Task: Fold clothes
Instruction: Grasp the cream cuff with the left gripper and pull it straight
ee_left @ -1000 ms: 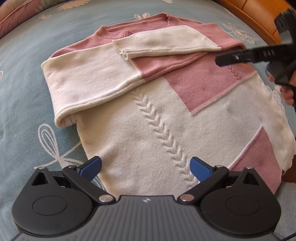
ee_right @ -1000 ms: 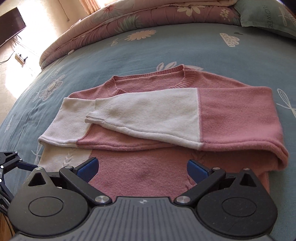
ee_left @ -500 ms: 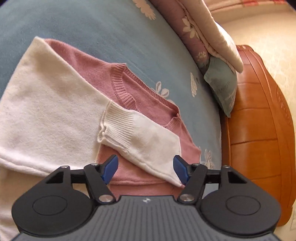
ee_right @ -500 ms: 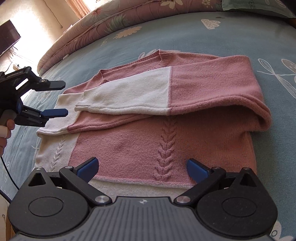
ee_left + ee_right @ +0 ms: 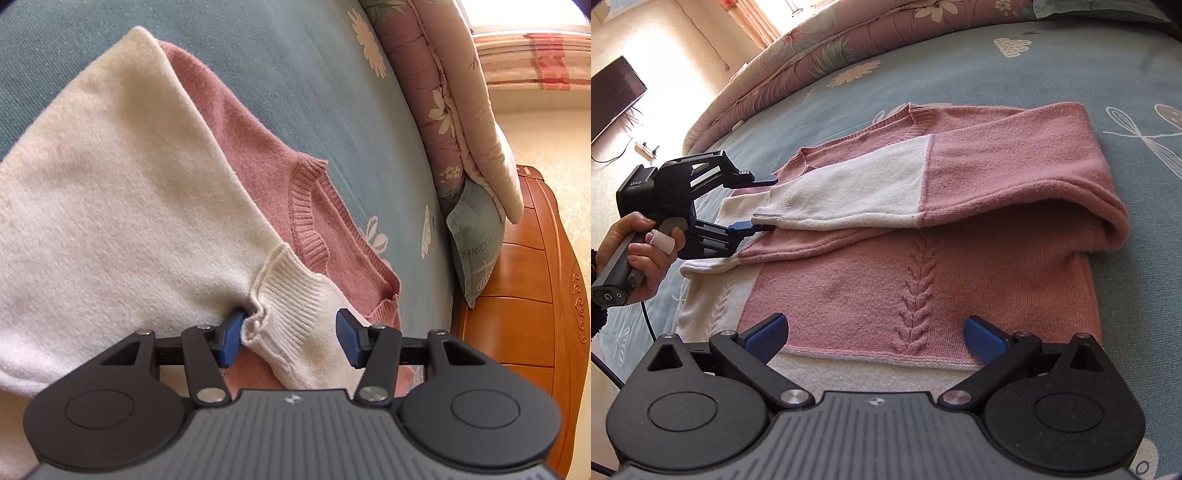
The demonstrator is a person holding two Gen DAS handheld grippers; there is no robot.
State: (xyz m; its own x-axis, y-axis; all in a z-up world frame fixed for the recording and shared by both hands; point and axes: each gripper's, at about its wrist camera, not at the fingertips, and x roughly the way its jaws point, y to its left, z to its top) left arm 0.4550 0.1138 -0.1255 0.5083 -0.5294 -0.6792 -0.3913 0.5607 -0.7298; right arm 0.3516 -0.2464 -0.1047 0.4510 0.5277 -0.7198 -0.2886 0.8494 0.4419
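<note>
Bed [image 5: 960,66], cuff [image 5: 291,295] between left gripper [image 5: 288,338] pads

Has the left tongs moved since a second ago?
Yes. The left tongs came in from the sweater's hem side to the white ribbed cuff near the pink ribbed neckline.

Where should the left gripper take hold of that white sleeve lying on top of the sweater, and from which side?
Take the ribbed cuff, the sleeve's free end. It lies across the chest of the sweater with its end open toward the left gripper, so come in level from that side, one finger above and one below.
</note>
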